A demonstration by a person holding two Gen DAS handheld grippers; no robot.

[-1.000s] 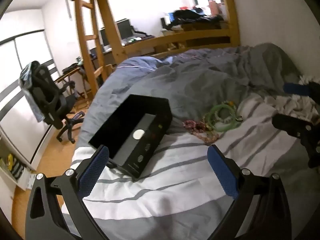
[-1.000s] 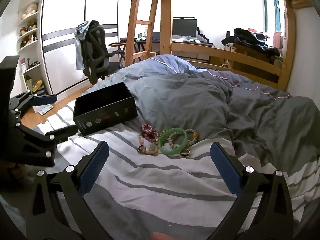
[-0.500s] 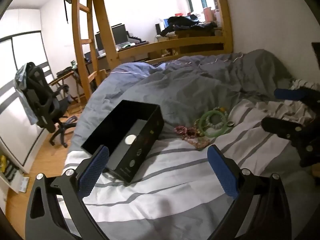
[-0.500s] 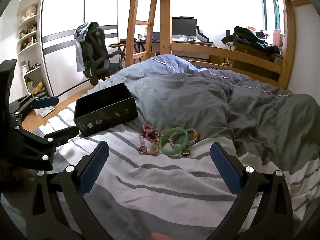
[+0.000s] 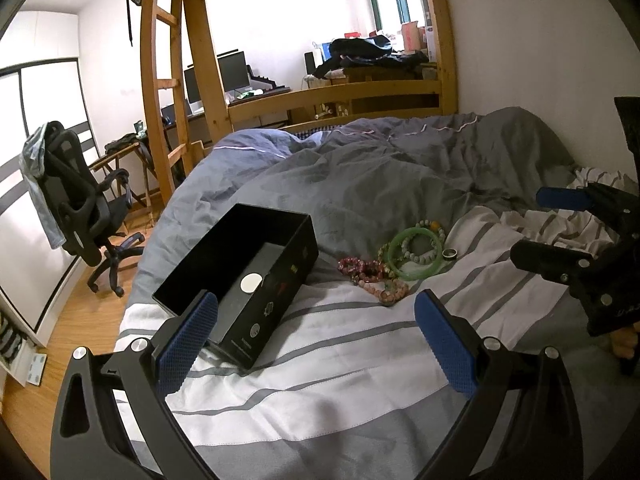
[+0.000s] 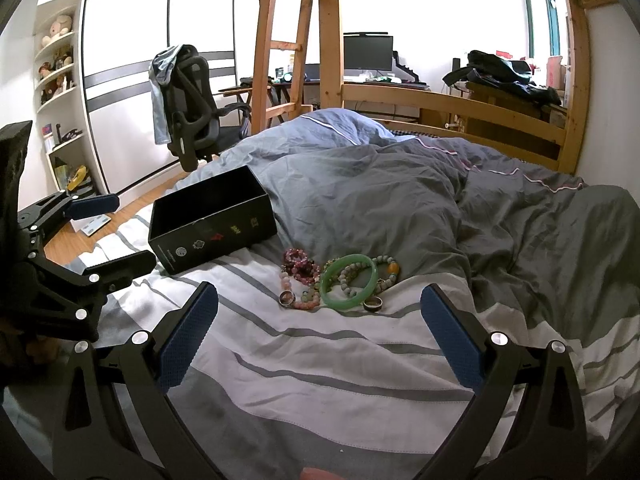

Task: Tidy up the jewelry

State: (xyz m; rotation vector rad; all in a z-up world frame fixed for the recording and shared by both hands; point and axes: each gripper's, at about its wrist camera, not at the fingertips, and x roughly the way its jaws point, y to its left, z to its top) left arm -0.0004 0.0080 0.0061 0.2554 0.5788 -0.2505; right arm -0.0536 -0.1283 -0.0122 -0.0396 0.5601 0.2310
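Note:
A pile of jewelry lies on the striped bedsheet (image 6: 320, 364): a green bangle (image 6: 349, 287) (image 5: 416, 254), pale bead bracelets (image 6: 385, 270), a dark pink bead bracelet (image 6: 298, 264) (image 5: 362, 269), and two rings (image 6: 286, 297) (image 6: 373, 303). An open black box (image 6: 212, 222) (image 5: 244, 276) stands left of the pile. My left gripper (image 5: 316, 340) is open and empty, near the box's front corner. My right gripper (image 6: 318, 336) is open and empty, just short of the jewelry.
A rumpled grey duvet (image 6: 400, 192) covers the far bed. A wooden loft frame with ladder (image 6: 300, 40), a desk with monitors (image 6: 368, 54) and an office chair (image 6: 192, 100) stand beyond. A shelf (image 6: 56, 80) is at the left, by the wooden floor.
The left gripper has tilted up and shifted, so the box and jewelry sit lower and further left in its view. The right gripper has barely moved. Both stay open.

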